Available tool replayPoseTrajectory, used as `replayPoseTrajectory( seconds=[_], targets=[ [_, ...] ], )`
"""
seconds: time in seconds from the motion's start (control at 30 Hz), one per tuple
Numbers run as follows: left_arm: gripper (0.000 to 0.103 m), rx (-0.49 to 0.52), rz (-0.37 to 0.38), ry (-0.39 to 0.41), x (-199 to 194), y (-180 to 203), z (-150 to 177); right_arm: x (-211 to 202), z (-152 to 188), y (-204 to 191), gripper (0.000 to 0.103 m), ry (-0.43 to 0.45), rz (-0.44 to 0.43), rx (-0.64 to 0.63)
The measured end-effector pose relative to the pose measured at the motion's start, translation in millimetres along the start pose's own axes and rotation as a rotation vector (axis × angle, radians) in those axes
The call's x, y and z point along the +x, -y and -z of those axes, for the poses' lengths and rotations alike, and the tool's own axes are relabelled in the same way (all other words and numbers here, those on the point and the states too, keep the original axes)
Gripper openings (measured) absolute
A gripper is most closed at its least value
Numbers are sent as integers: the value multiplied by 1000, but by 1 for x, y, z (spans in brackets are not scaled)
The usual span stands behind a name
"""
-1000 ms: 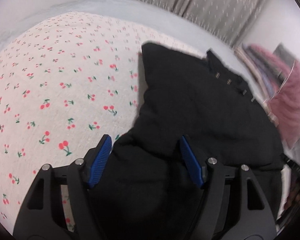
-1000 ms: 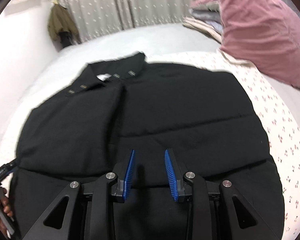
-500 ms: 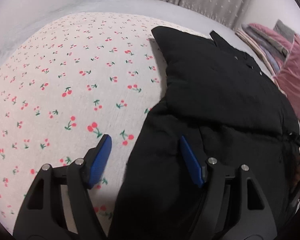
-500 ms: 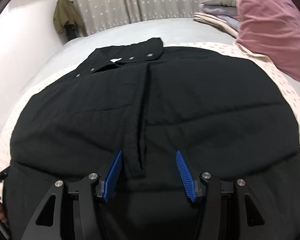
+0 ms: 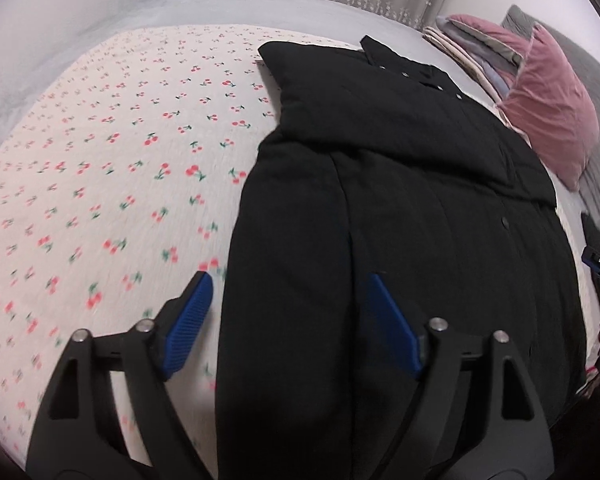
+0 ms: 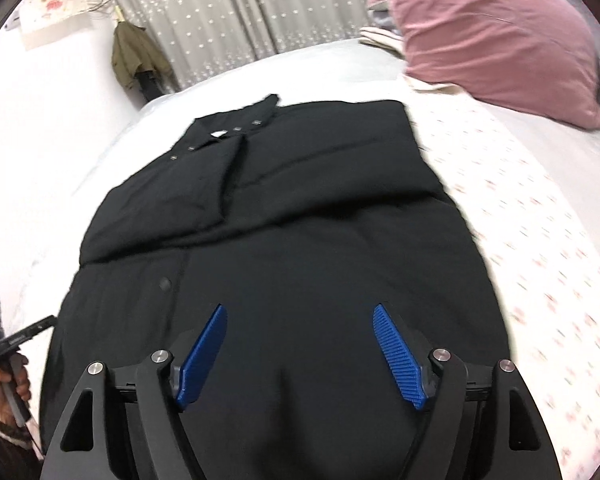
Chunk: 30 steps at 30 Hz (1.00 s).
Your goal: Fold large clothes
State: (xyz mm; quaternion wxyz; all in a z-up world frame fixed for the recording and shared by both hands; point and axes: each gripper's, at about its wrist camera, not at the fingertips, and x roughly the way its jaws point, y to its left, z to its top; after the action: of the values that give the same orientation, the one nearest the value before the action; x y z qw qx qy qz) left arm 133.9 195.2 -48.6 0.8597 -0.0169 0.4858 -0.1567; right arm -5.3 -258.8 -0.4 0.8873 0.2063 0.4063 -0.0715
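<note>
Now, garment: large black padded coat (image 6: 284, 216), lying flat on cherry-print bed cover (image 5: 112, 168), sleeves already laid across the chest, collar toward the curtains.
Left tool (image 5: 286, 320): jaws wide, just opened further, straddling the coat's left edge, gripping nothing.
Right tool (image 6: 300, 356): jaws wide, just opened, hovering over the hem end, nothing pinched.
Step, judged: taking the hem to fold up toward the collar.
Doing it well: pinch both hem corners through all layers, lift evenly, keep edges aligned, avoid dragging the sleeves.
Nearby: pink velvet pillow (image 6: 492, 36), well apart.
</note>
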Motion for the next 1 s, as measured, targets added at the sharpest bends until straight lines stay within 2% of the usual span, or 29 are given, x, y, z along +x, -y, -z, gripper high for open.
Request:
replayPoseTrajectory(
  seconds=[0.2,0.33,0.47,0.7,0.87,1.0],
  targets=[
    [89,77,-47,-55,-15,7,37,-22,43,42,78,-57,62,41],
    [89,40,-44,-110,-16,-6,61,-38,65,63,78,-61,101,37],
    [89,-60,84,-176,-15,-29,82,-50,78,91,78,-53,99,95],
    [89,-122,244,-152,-29,-50,103,-57,95,145,78,-103,119,250],
    [89,-160,377,-155,-29,-54,112,-60,107,168,78,-120,23,348],
    [89,-147,452,-170,-27,-44,114,-60,114,170,80,-127,-111,376]
  ],
)
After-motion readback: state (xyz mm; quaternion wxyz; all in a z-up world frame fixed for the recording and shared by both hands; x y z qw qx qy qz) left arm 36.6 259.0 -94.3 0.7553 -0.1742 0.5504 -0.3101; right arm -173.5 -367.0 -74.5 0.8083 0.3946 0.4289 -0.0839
